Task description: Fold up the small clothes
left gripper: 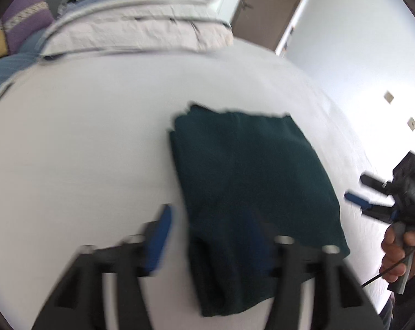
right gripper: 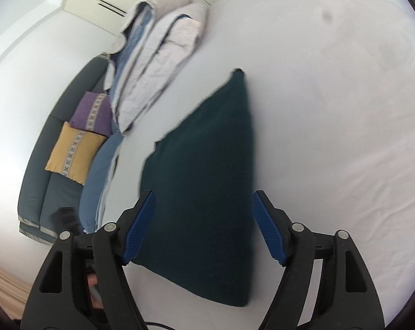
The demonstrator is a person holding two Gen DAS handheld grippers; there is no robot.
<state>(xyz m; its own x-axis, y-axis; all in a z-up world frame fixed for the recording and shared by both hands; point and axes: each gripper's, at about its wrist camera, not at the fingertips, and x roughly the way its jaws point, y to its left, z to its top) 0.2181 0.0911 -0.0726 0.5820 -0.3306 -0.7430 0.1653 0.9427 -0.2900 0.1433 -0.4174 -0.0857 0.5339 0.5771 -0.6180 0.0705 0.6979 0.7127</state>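
Observation:
A dark green garment (left gripper: 251,181) lies folded flat into a rough rectangle on the white bed sheet (left gripper: 83,143). My left gripper (left gripper: 213,225) is open above its near edge, one blue pad on each side; the right pad is blurred against the cloth. In the right wrist view the same garment (right gripper: 207,187) lies between the spread blue pads of my open right gripper (right gripper: 202,220), which holds nothing. The right gripper also shows in the left wrist view (left gripper: 369,195), open, held by a hand just right of the garment.
Folded bedding and quilts (left gripper: 141,27) are stacked at the head of the bed. A dark sofa (right gripper: 56,137) with purple and yellow cushions (right gripper: 75,151) stands beside the bed. A brown door (left gripper: 270,8) is at the back wall.

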